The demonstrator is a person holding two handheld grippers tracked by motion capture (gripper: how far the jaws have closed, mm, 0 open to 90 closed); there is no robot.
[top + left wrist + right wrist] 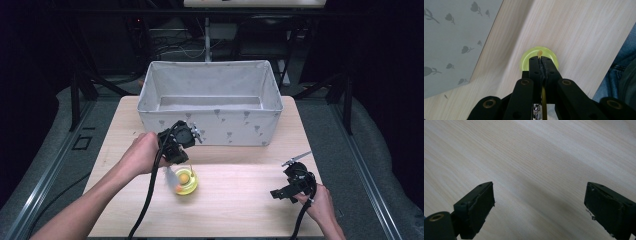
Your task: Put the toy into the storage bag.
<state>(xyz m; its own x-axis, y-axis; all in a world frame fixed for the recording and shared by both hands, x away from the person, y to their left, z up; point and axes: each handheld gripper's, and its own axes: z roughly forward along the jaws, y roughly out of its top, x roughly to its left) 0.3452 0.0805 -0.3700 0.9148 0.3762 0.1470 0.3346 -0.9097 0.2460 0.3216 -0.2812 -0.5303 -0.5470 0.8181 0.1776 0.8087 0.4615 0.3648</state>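
The translucent yellow round plastic dish [186,181] sits on the light wood worktop [240,195], in front of the grey fabric bin [210,102] with flower print. The left gripper [541,60] has its jaws clenched on a thin yellow piece at the dish. The right gripper [539,202] hovers well apart, jaws released; no legible writing.

Table brightly lit, surroundings dark, claws blurred.

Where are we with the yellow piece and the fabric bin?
Done: the left tool has pinched the yellow disc-shaped piece. In hand: that piece, still low over the table, near side of the fabric bin. Left: probably carrying it into the bin, whose visible floor looks bare. The right tool is open, idle.
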